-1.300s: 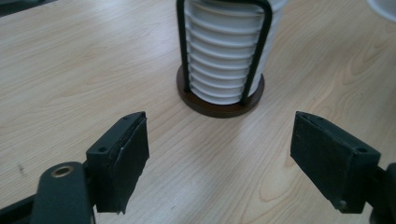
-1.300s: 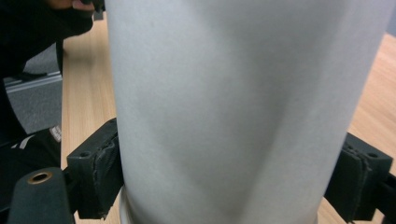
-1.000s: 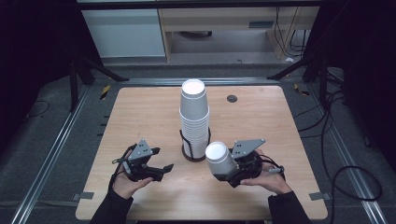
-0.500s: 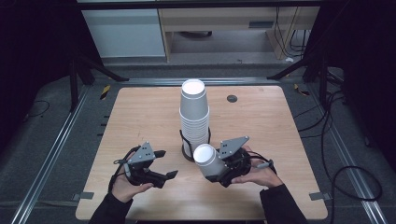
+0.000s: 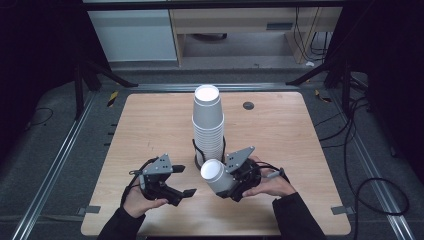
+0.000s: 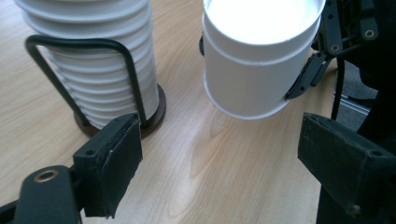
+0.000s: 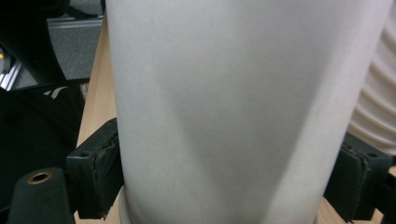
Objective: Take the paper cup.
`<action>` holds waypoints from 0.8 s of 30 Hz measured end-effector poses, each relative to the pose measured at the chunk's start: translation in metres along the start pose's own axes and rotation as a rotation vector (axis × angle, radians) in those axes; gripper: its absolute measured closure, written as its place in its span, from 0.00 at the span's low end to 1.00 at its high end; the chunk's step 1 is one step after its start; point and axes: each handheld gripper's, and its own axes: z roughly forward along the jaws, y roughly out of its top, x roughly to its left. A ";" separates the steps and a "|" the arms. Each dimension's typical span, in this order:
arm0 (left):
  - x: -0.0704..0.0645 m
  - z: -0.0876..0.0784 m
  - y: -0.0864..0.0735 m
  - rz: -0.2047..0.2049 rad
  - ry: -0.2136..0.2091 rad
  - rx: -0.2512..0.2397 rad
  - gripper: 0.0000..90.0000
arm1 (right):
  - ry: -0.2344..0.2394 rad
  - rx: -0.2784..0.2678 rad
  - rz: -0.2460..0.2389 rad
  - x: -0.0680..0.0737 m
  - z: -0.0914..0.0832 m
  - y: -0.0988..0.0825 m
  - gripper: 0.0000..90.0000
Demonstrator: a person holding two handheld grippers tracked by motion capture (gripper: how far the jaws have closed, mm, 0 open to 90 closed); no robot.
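A tall stack of white paper cups [image 5: 207, 125] stands in a black wire holder [image 5: 198, 155] at the table's middle. My right gripper [image 5: 226, 183] is shut on a single white cup [image 5: 216, 175], tilted so one round end faces up and left, just in front of the holder. In the right gripper view both pads [image 7: 95, 172] press the cup's wall [image 7: 233, 107]. My left gripper [image 5: 184, 180] is open just left of that cup. In the left gripper view [image 6: 224, 172] the cup [image 6: 257, 60] hangs ahead of the spread jaws, with the stack [image 6: 98, 60] to its left.
The wooden table [image 5: 150, 125] has a small dark round grommet [image 5: 248, 105] at the back right. Metal rails and cables run along the floor at both sides. A person's hands hold both grippers near the front edge.
My right gripper has carried the cup leftward, to just in front of the holder. My left gripper has shifted right towards it, and the gap between the two has closed.
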 end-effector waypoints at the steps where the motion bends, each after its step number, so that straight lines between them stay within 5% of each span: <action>1: 0.000 0.001 0.000 0.002 -0.004 0.003 0.14 | 0.000 0.000 0.000 0.000 0.000 0.000 0.16; 24: -0.008 0.013 0.016 0.036 -0.057 0.023 0.13 | 0.046 0.064 -0.073 0.006 0.025 0.017 0.16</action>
